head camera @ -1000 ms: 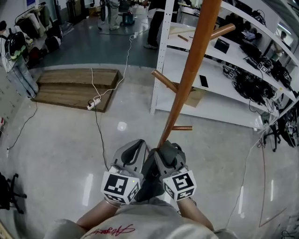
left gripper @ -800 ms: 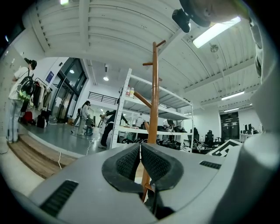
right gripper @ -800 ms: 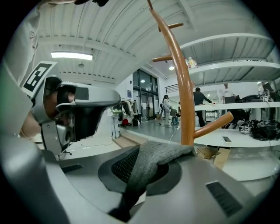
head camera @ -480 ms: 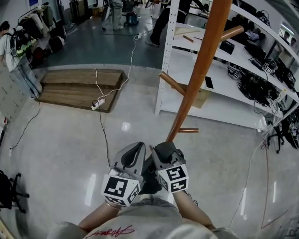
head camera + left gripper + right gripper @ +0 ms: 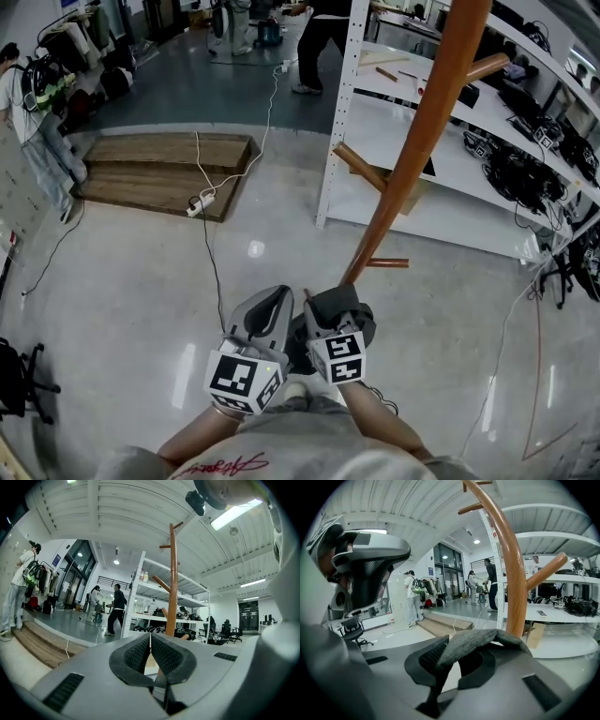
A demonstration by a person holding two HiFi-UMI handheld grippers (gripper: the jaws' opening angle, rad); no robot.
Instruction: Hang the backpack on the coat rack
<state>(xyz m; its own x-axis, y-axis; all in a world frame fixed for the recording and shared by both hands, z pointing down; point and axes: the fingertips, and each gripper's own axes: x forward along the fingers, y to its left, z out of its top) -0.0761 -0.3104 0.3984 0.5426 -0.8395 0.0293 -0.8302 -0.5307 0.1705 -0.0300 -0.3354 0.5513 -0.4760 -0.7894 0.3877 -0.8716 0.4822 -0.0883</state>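
The wooden coat rack (image 5: pixel 412 141) rises just beyond my two grippers, with pegs (image 5: pixel 361 169) sticking out at several heights. A dark backpack (image 5: pixel 298 342) hangs between and under the grippers. My left gripper (image 5: pixel 277 292) is shut, with a dark strap (image 5: pixel 161 691) running down from its pads. My right gripper (image 5: pixel 330 300) holds a grey fabric strap (image 5: pixel 483 641) that lies between its pads and over one fingertip; its jaws have just been opening slightly. The rack pole (image 5: pixel 513 583) stands close ahead in the right gripper view, and further off (image 5: pixel 172 573) in the left gripper view.
White metal shelving (image 5: pixel 349 112) with gear stands right behind the rack. A low wooden platform (image 5: pixel 159 169) and a white cable with a power strip (image 5: pixel 197 204) lie on the floor to the left. People (image 5: pixel 323 37) stand at the back. An office chair (image 5: pixel 19 384) stands at far left.
My right gripper has sunk with the backpack strap in it and looks smaller in the head view. The left gripper has hardly shifted. The rack now sits further right in the head view.
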